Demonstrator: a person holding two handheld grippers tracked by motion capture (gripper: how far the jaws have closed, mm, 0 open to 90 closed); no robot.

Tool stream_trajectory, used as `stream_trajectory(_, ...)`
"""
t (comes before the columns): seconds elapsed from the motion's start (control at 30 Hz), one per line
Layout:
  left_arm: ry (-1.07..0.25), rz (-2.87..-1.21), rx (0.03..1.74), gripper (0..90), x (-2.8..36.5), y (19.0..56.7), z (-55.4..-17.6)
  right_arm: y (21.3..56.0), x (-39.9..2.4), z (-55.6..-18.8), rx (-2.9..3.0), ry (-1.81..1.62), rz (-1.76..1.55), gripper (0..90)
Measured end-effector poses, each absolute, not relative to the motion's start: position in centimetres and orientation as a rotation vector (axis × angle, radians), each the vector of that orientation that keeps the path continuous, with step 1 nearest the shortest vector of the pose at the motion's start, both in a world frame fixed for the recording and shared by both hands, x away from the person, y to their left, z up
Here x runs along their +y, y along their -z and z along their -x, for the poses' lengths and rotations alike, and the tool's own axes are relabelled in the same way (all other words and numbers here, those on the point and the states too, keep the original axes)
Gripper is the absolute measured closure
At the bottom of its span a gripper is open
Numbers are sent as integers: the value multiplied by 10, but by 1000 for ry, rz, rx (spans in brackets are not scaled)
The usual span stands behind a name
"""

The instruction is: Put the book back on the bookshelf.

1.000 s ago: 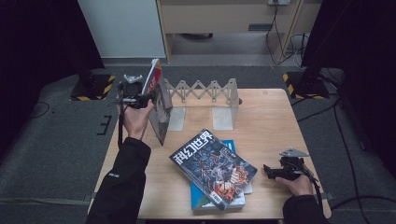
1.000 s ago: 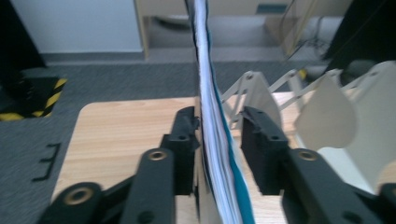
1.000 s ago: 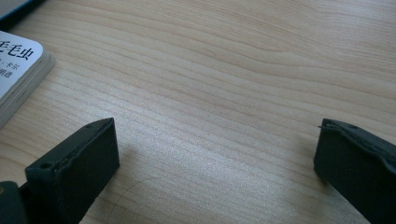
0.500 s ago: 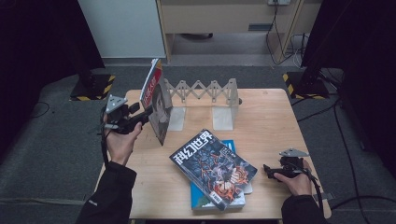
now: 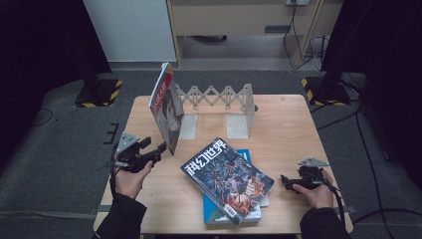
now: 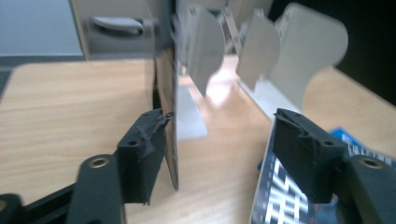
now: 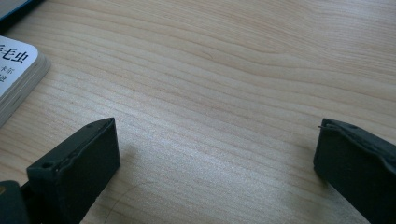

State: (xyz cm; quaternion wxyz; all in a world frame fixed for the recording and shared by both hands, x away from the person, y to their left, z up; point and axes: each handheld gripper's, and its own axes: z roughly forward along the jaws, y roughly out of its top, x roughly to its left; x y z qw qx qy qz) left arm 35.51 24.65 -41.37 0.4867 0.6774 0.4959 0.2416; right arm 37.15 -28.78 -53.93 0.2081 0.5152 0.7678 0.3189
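Wooden table [image 5: 298,124]: I'm backing my left gripper [image 5: 158,149] off, jaws just opening, empty; one magazine [image 5: 166,112] is standing in the rack [image 5: 219,99]. Stacked magazines [image 5: 226,179] are waiting; right gripper [image 5: 286,180] is idling agape.

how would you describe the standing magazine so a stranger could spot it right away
Start at the grey folding book rack at the back of the wooden table. The magazine leans at its left end, red-edged; the other books lie flat.

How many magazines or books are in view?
3: upright magazine against the expanding bookend rack; flat magazine mid-table; blue book under it. More may be hidden underneath.
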Motion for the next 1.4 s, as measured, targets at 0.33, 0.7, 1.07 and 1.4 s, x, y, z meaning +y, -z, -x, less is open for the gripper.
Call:
stream_trajectory(0.33,-482,-1738,1209,302,240,454,-351,531,-291,-366,2159,-870,-1427,178)
stream_trajectory(0.7,-364,-1771,1188,297,224,475,-348,509,-283,-357,2096,-970,-1413,272)
stream_trajectory(1.07,-283,-1746,1176,266,212,488,-353,483,-263,-345,2052,-1142,-1367,310)
stream_trajectory(1.4,-212,-1779,1197,262,204,501,-364,477,-241,-339,2096,-1208,-1323,301)
